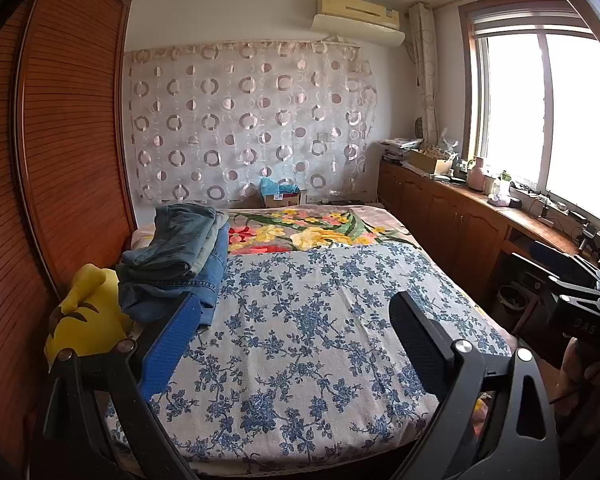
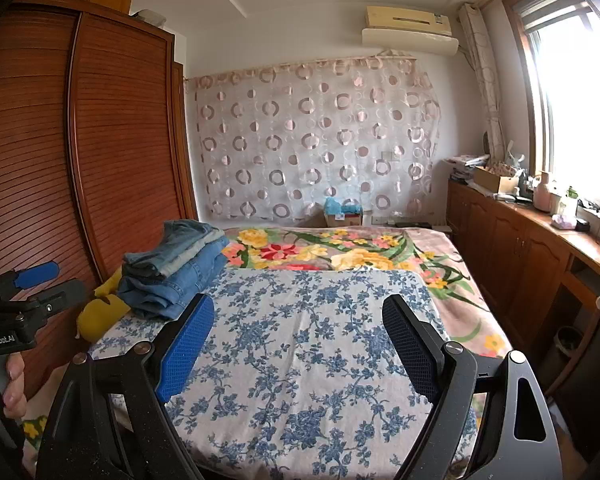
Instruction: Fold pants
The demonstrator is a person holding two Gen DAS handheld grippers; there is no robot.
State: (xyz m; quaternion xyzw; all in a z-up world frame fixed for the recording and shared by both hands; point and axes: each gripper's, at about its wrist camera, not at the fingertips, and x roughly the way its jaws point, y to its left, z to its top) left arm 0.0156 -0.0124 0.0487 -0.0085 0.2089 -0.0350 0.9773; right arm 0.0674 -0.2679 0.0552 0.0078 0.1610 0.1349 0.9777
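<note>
- A stack of folded jeans (image 2: 176, 266) sits at the bed's far left edge, ahead and left of both tongs.
- Left gripper (image 1: 296, 344) and right gripper (image 2: 298, 346) hover spread apart, empty, over the blue floral sheet (image 2: 300, 360).
- A yellow plush toy (image 1: 86, 316) lies just beside the stack.

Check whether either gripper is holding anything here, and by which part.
Nothing is held: the left gripper and right gripper are both open above the bed.

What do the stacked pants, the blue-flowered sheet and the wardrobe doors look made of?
Stacked pants: denim, matte, going by the washed blue tones and stitched seams. Blue-flowered sheet: thin woven cloth, probably cotton; it lies flat with soft creases and no sheen. Wardrobe doors: reddish-brown slatted wood or veneer with a slight gloss; which one cannot be told.
</note>
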